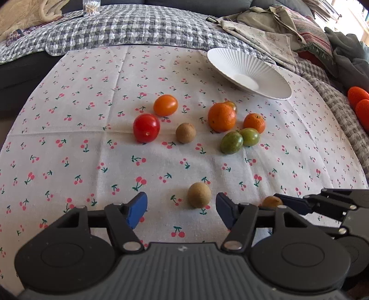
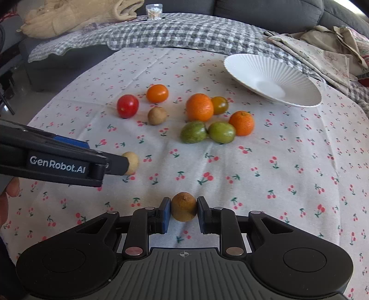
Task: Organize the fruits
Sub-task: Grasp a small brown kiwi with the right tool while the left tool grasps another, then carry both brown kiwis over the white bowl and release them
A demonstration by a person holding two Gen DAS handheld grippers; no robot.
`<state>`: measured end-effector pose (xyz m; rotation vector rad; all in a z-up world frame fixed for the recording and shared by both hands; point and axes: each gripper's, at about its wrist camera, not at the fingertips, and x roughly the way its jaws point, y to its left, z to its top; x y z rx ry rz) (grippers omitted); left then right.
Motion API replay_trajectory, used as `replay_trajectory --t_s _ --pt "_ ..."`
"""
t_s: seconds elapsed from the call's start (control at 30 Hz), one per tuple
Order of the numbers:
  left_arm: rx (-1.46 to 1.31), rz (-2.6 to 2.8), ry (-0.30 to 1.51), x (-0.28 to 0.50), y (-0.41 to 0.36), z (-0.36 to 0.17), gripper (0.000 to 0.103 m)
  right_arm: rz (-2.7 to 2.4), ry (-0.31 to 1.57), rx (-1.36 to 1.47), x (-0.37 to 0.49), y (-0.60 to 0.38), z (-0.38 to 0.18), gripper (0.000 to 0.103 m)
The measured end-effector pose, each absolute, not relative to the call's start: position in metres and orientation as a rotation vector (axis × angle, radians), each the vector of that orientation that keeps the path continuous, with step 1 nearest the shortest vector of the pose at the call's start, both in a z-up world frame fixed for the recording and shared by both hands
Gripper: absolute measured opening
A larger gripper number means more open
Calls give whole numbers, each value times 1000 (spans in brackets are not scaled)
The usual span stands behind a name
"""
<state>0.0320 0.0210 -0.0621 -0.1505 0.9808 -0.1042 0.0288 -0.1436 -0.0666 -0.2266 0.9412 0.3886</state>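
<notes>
My left gripper (image 1: 181,207) is open, its blue pads on either side of a small brown round fruit (image 1: 199,195) lying on the cherry-print cloth. My right gripper (image 2: 183,211) is shut on another brown fruit (image 2: 183,209); it also shows in the left wrist view (image 1: 271,202). Farther back lie a red tomato (image 1: 146,128), an orange tomato (image 1: 165,105), a third brown fruit (image 1: 185,132), two mandarins (image 1: 221,117) (image 1: 254,122) and green tomatoes (image 1: 231,142). A white ribbed plate (image 1: 248,72) stands empty at the back right.
The cherry-print cloth (image 1: 92,138) covers the table. A grey checked blanket (image 1: 138,25) and folded fabrics (image 1: 276,30) lie behind it. A clear cup of sticks (image 2: 154,12) stands at the back. Orange objects (image 1: 359,101) sit at the far right.
</notes>
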Motion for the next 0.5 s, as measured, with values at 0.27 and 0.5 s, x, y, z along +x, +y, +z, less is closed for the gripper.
replay_trajectory --t_s 0.27,0.5 --pt "-54 -145 973 37 -2 -77 38 272 929 -196 40 -171 -53 23" --pt "0 -146 935 35 -8 -78 22 282 919 -179 41 -172 -48 23"
